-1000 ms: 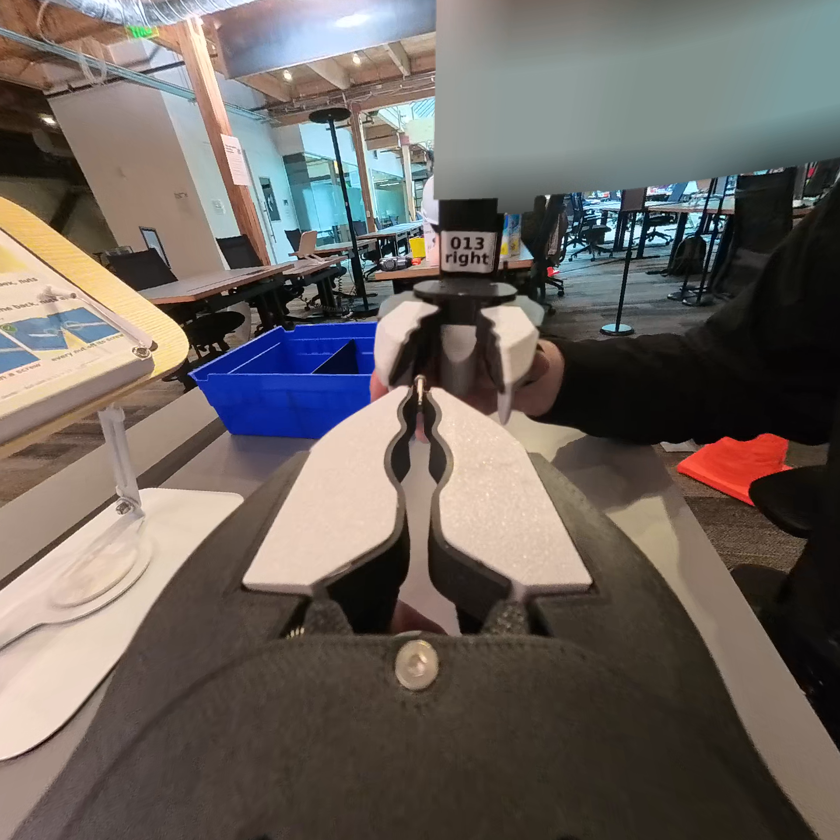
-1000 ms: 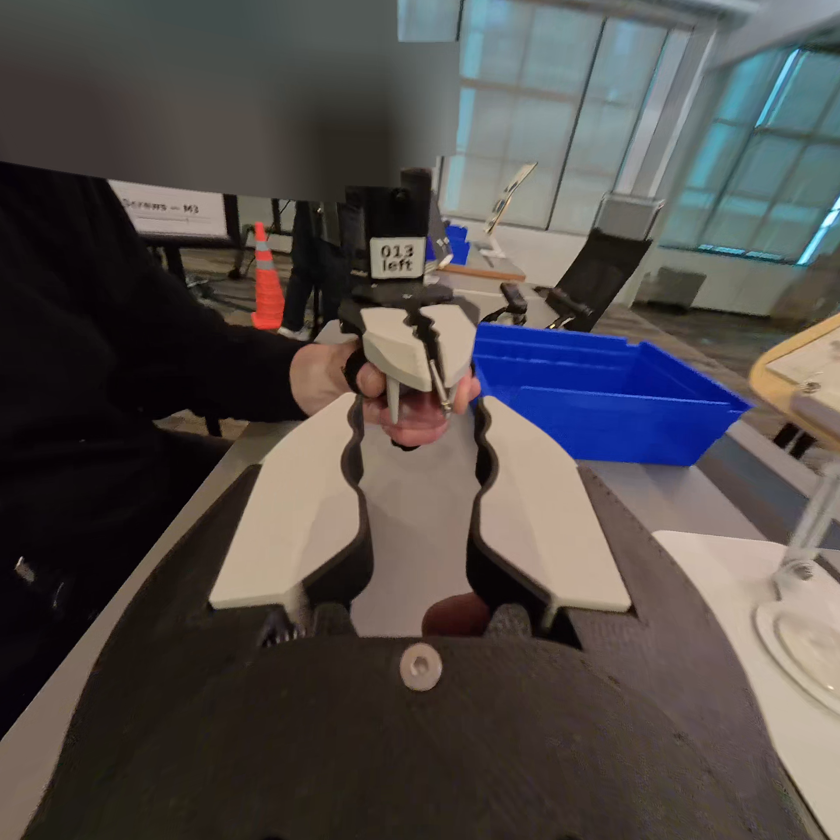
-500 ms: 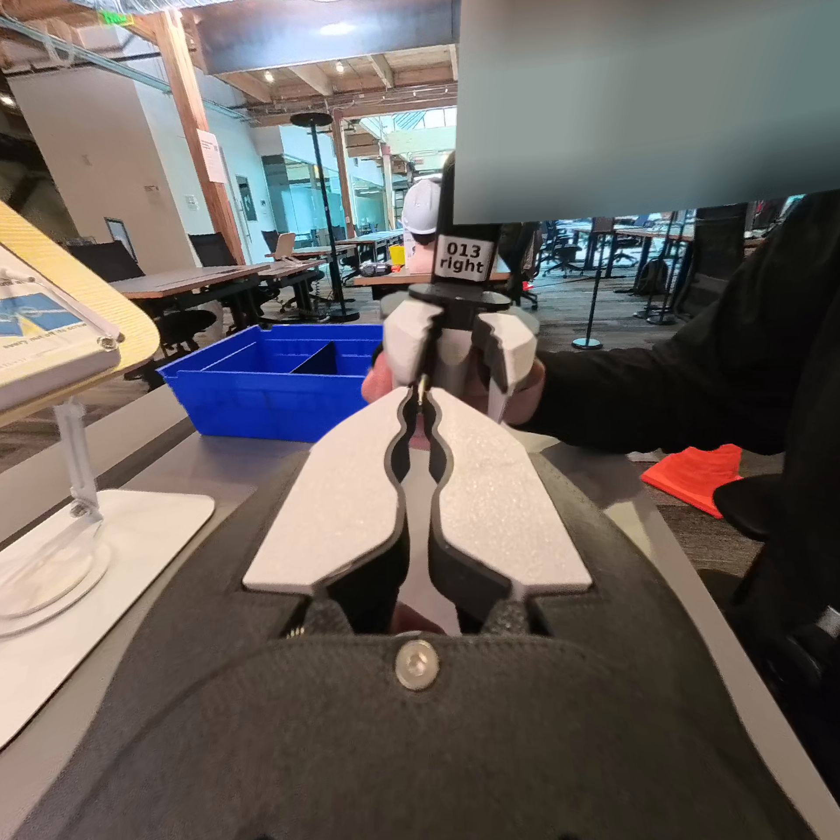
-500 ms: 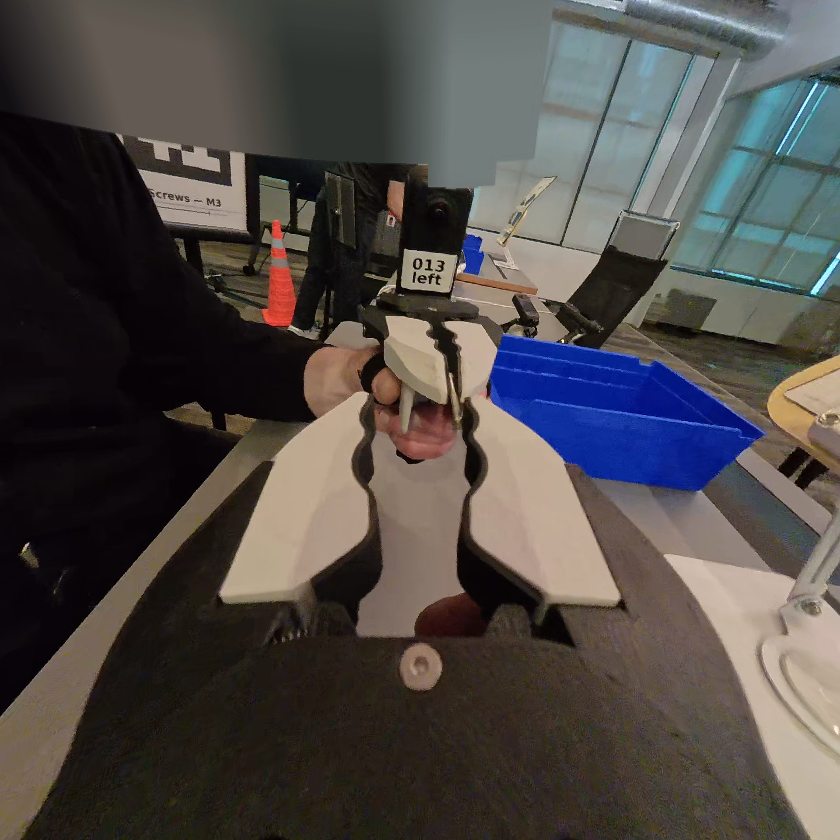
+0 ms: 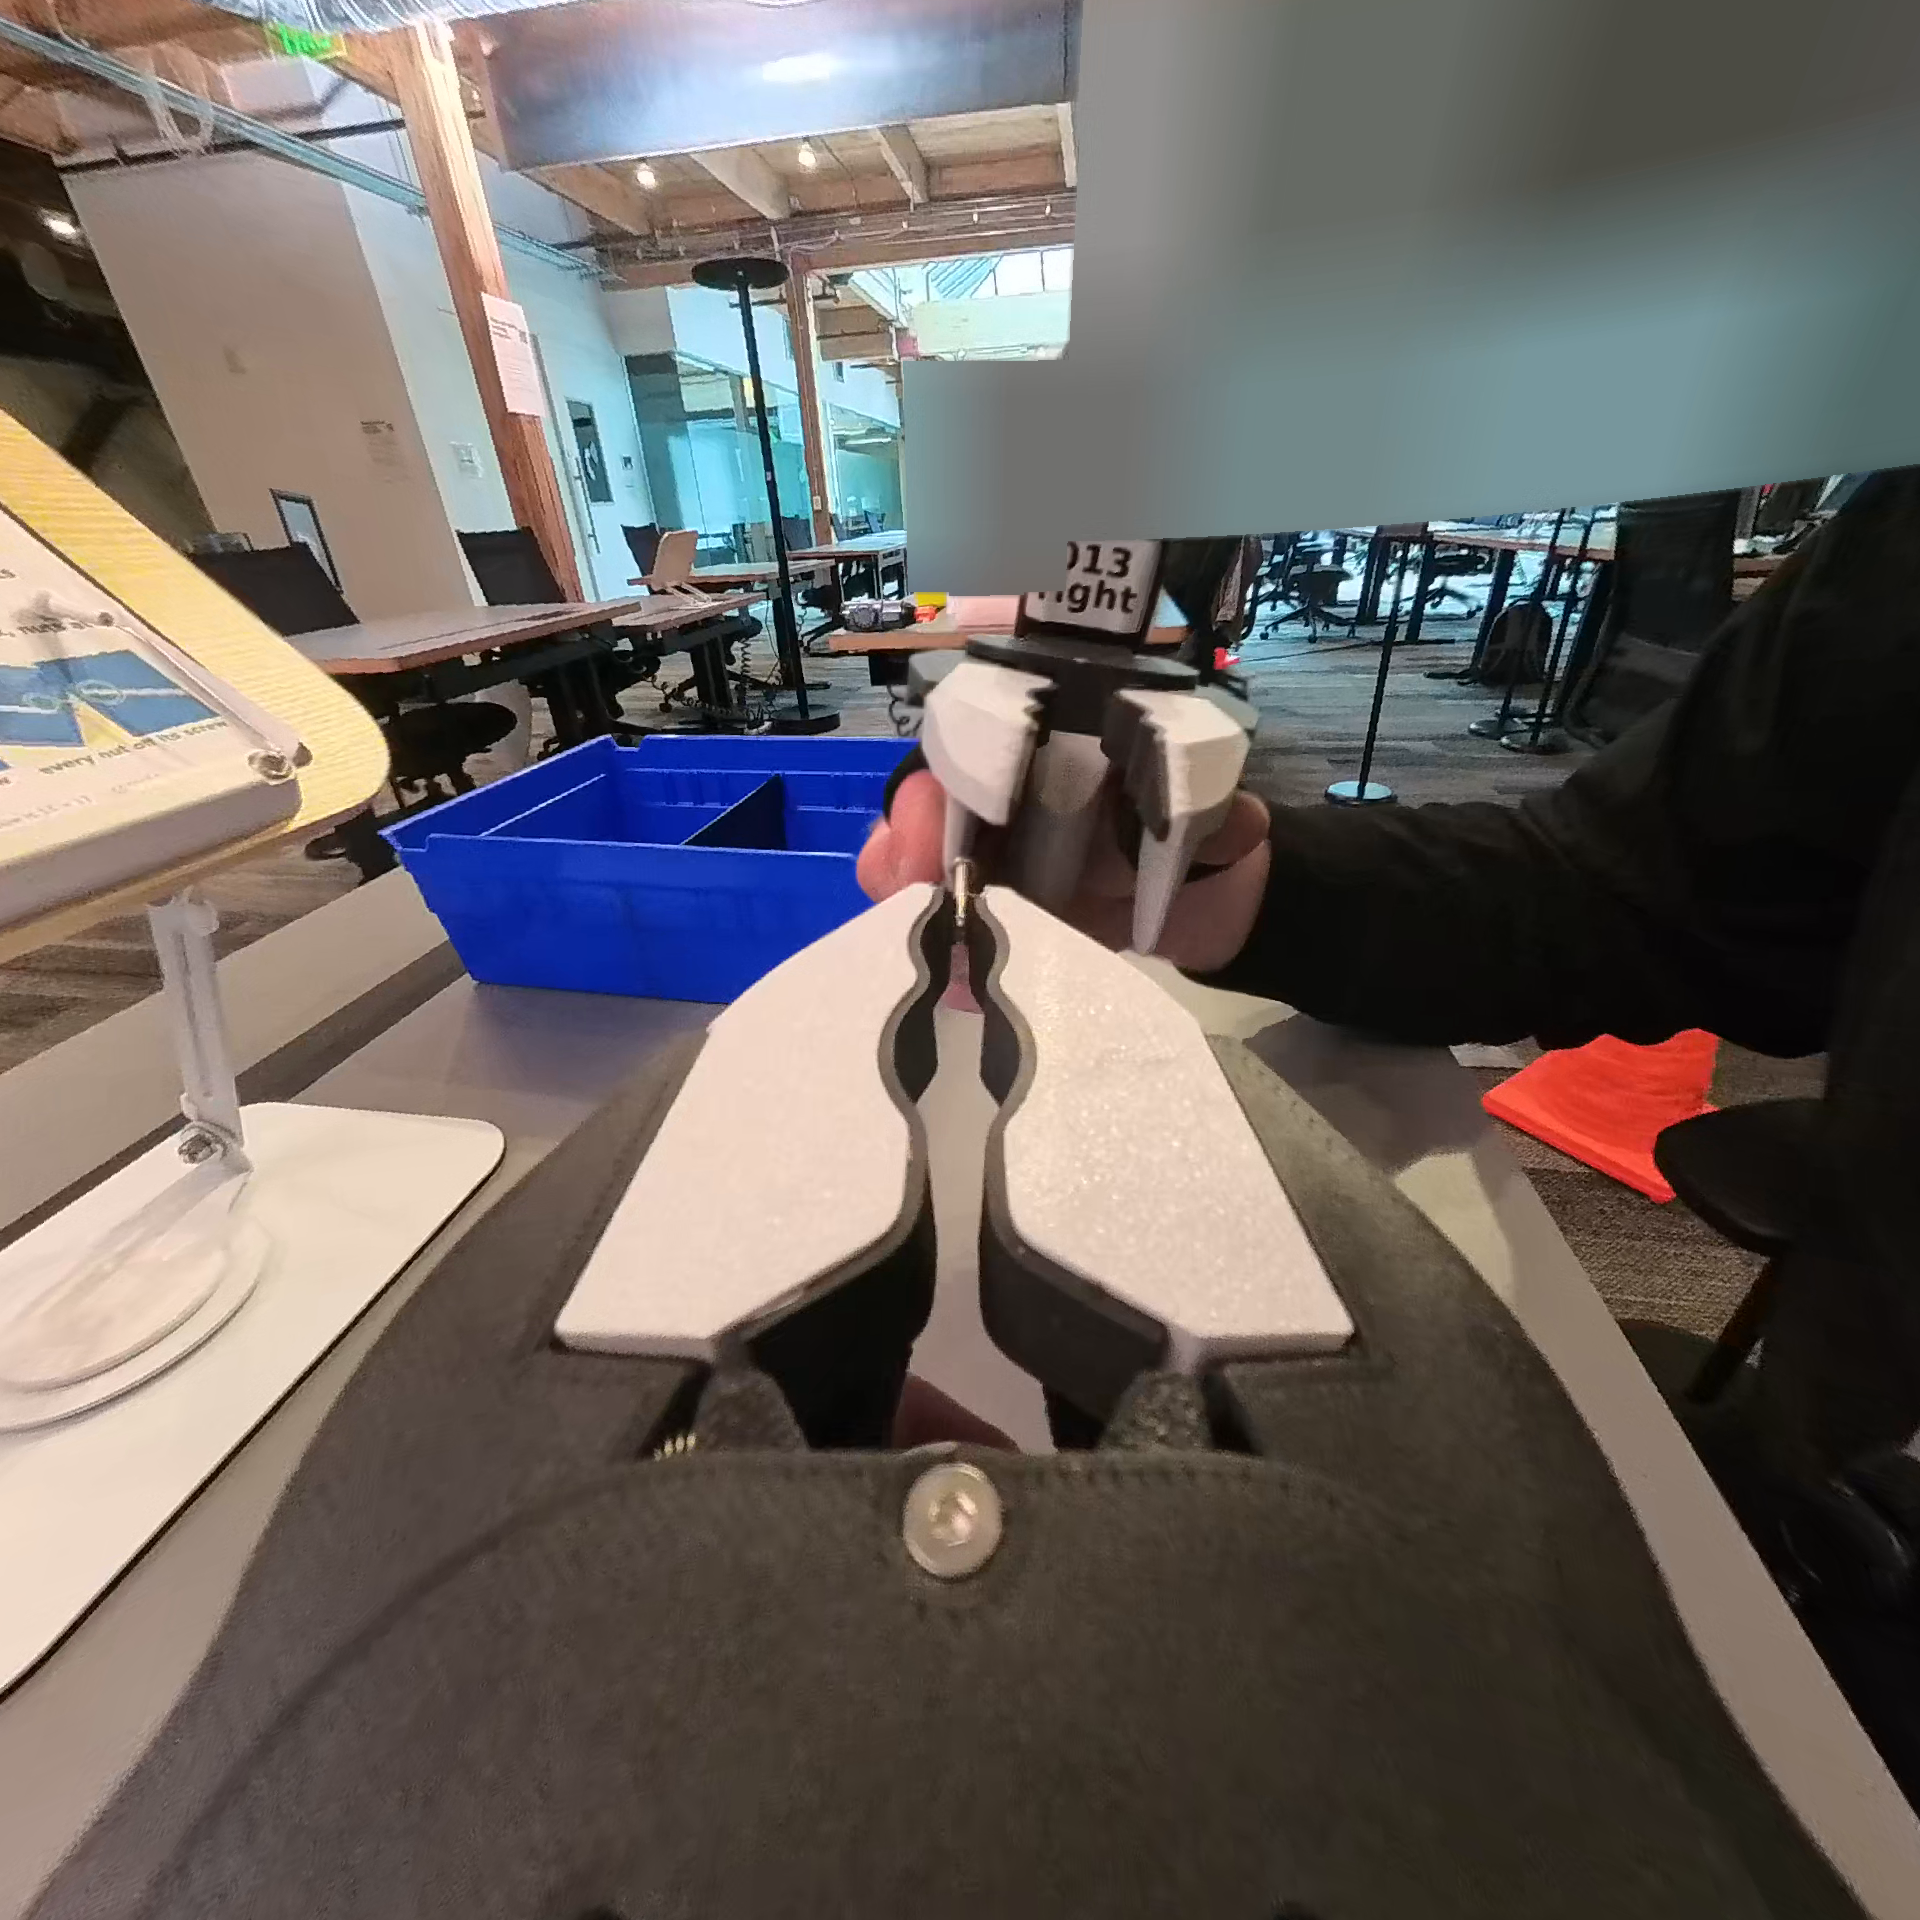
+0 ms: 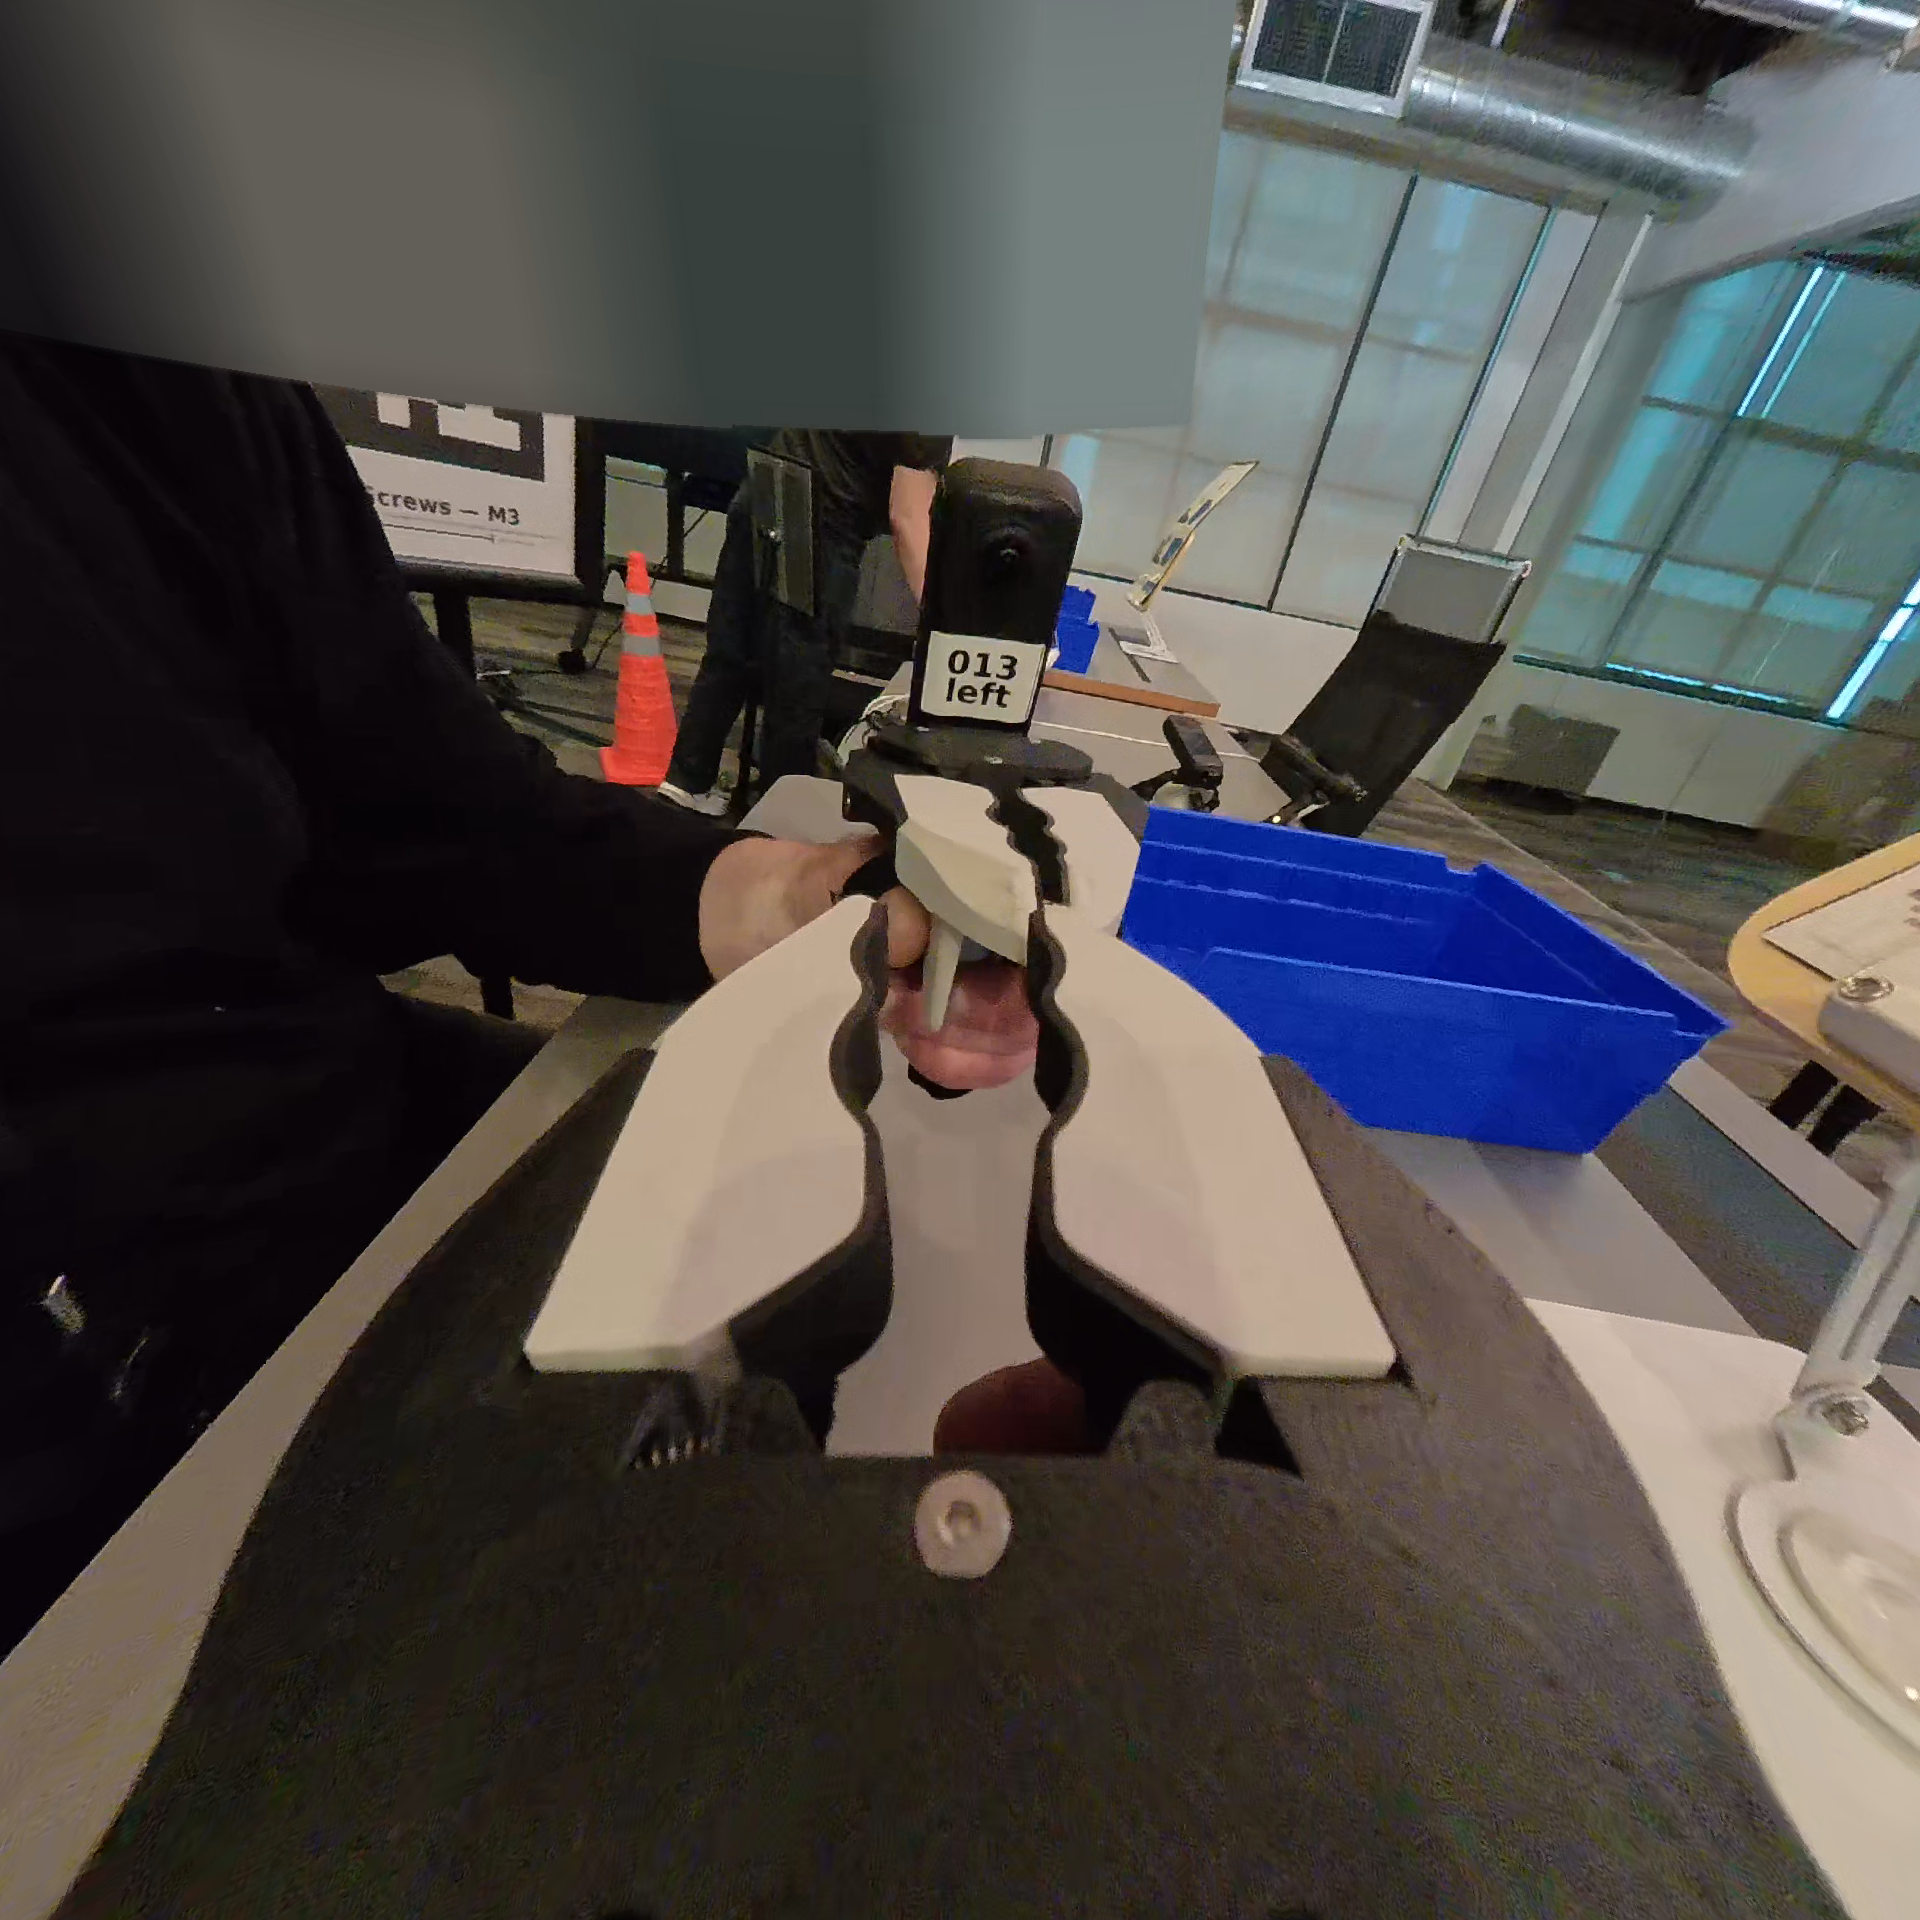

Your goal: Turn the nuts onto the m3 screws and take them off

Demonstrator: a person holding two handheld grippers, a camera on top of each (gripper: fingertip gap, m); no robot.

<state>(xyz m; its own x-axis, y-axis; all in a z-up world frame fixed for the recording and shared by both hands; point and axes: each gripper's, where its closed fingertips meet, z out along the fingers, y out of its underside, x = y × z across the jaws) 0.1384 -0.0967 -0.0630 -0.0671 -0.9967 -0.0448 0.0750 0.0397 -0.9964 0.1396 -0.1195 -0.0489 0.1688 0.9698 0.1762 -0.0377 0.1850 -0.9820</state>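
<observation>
In the left wrist view my left gripper (image 5: pixel 961 920) is shut on a small metal screw (image 5: pixel 962 900), which sticks out forward from its tips. My right gripper (image 5: pixel 1051 914) faces it, open, and the tip of its left finger touches the screw's end. In the right wrist view my right gripper (image 6: pixel 954 935) is open, with the left gripper (image 6: pixel 987 997) just beyond its tips. The screw is hidden there behind my right finger. No nut shows in either view. Both grippers are held above the grey table (image 5: pixel 582 1039).
A blue divided bin (image 5: pixel 665 862) stands on the table behind the grippers; it also shows in the right wrist view (image 6: pixel 1403 997). A tilted instruction card (image 5: pixel 125 727) stands on a white base (image 5: pixel 312 1226). The person's black sleeve (image 5: pixel 1558 883) reaches in from the right. Less than 4 cm separates the two grippers' tips.
The right gripper's jaws have narrowed. Both grippers have moved closer together, and the right one has shifted so its finger meets the screw tip. The left stays shut on the screw.
</observation>
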